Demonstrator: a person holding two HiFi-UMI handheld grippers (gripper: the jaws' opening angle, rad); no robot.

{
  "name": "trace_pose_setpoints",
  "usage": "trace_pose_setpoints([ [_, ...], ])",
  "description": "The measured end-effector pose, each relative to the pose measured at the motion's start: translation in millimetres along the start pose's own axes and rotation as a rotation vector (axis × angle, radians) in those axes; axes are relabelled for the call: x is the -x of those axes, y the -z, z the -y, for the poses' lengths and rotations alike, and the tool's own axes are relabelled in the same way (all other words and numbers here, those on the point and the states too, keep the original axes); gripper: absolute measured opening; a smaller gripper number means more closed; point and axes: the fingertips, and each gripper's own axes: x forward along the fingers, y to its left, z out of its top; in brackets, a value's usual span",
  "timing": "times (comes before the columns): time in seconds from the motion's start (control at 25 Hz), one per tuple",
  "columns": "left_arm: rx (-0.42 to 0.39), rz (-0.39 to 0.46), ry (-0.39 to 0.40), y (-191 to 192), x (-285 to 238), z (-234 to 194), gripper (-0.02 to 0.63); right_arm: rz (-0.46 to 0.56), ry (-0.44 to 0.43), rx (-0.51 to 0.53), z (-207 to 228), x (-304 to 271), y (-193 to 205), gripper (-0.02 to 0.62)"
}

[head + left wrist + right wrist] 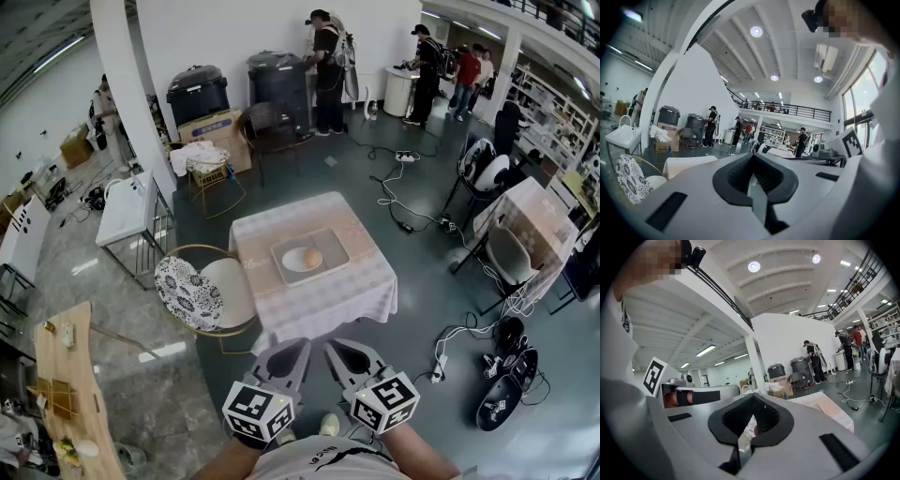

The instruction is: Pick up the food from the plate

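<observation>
A round orange-brown piece of food lies on a white plate. The plate rests in a shallow tray on a small table with a pale checked cloth. Both grippers are held close to my body, well short of the table's near edge. My left gripper is shut and empty, its jaws meeting at the tip. Beside it, my right gripper is also shut with nothing in it. In the gripper views the food is hidden, and only the cloth's edge shows.
A round chair with a patterned cushion stands against the table's left side. A wooden bench is at lower left, and a white sink stand behind it. Cables and chairs lie to the right. People and bins are at the back.
</observation>
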Motion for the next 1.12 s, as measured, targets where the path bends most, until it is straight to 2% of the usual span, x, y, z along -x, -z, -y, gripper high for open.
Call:
trace_pose_setpoints([
  [0.36, -0.055, 0.048, 0.003, -31.9, -17.1, -13.3, 0.006, 0.045, 0.032, 0.062, 15.6, -4.8, -30.4, 0.014],
  [0.52, -0.058, 0.047, 0.003, -31.4, -19.6, -14.0, 0.005, 0.048, 0.033, 0.064, 17.9, -7.9, -33.0, 0.014],
  [0.72, -0.068, 0.051, -0.023, -30.5, -21.0, -18.5, 0.006, 0.062, -0.013, 0.033, 14.8, -7.4, -31.4, 0.014],
  [1.12, -0.067, 0.048, -0.06, -22.7, -43.0, -13.7, 0.006, 0.091, 0.016, -0.003, 48.3, 0.7, -35.3, 0.014],
])
